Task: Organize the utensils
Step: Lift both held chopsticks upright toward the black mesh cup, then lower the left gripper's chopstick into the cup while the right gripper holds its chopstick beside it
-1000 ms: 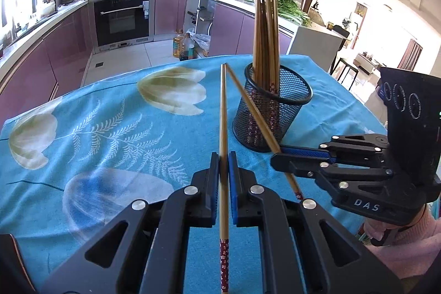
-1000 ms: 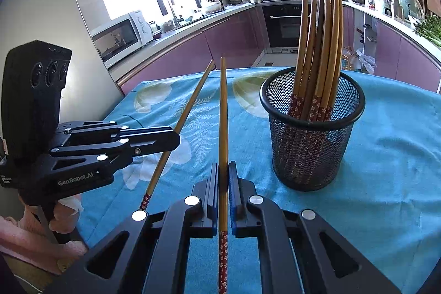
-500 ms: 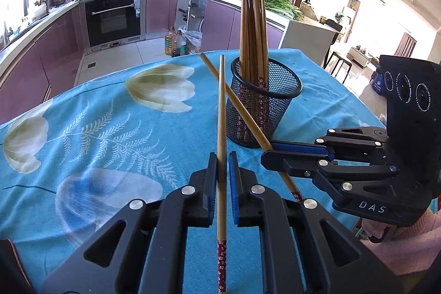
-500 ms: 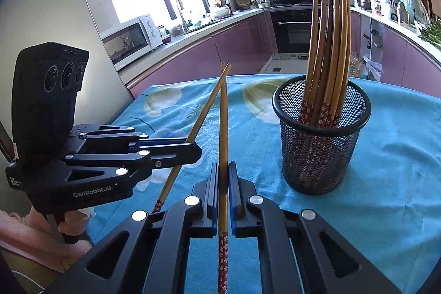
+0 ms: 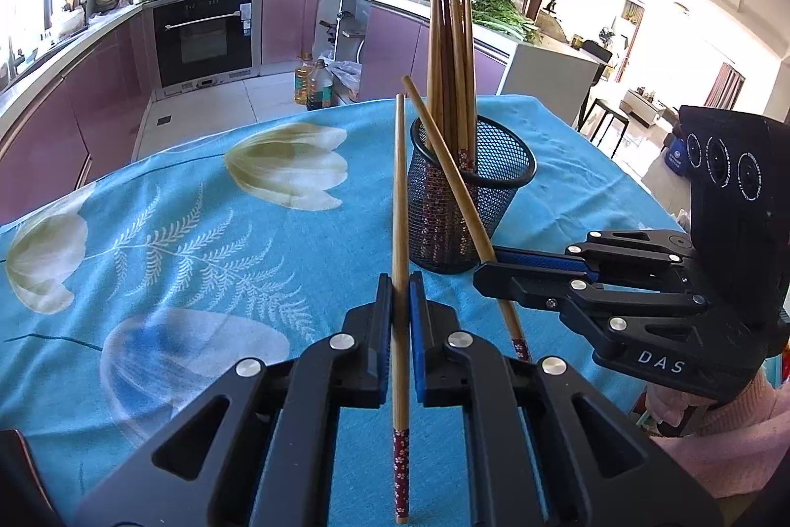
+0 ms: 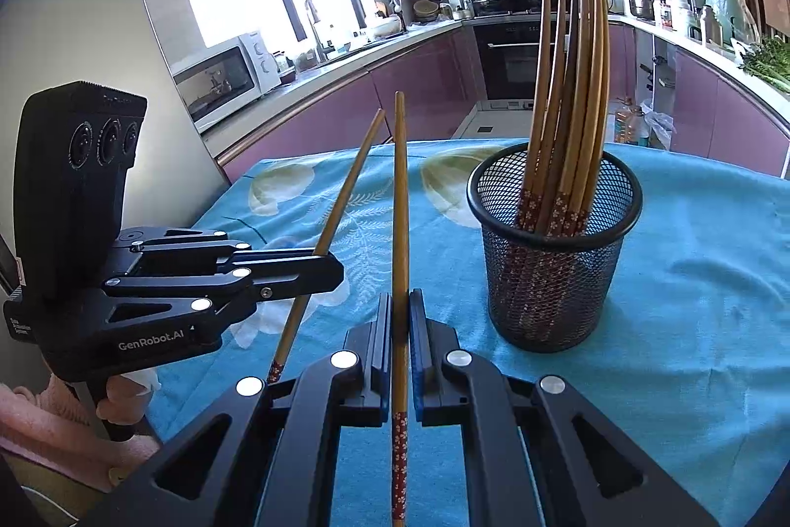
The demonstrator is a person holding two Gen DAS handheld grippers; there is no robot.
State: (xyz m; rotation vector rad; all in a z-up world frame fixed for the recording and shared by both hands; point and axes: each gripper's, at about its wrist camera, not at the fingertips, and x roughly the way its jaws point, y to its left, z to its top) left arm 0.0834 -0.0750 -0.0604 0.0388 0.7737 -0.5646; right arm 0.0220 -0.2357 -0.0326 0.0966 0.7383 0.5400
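Carrying stage: left gripper jaws clamped on chopstick, right gripper same on second chopstick. We next tip ends into mesh holder on worktop.

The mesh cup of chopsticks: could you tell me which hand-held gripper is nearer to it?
Right. The right hand-held gripper sits just beside the mesh cup; the left hand-held gripper is farther off, beyond the right one.

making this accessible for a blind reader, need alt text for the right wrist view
The right gripper is shut on one wooden chopstick pointing up over a blue floral tablecloth. To its right, a black mesh holder holds more chopsticks; to its left, the left gripper grips another chopstick.
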